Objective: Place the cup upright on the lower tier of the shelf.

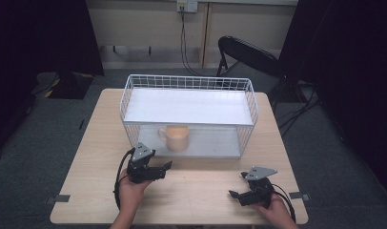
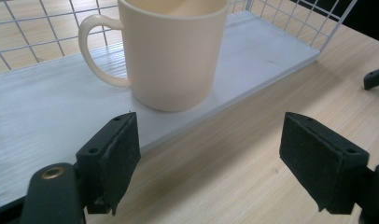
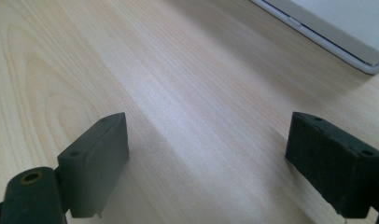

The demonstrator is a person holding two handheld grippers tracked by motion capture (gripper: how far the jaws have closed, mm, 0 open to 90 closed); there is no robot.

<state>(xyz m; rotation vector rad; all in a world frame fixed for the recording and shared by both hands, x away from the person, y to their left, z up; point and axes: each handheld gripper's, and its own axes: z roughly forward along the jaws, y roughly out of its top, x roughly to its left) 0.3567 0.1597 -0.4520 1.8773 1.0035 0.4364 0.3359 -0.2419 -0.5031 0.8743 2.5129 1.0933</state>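
Cream ceramic mug (image 2: 173,51) on lower shelf of white wire rack (image 1: 189,107). Left gripper (image 2: 208,156) and right gripper (image 3: 220,163): jaws apart, empty. Risk: left jaw snagging wire, tipping mug.

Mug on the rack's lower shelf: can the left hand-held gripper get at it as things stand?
Probably yes. The left hand-held gripper faces the mug with jaws open, and the rack front looks open.
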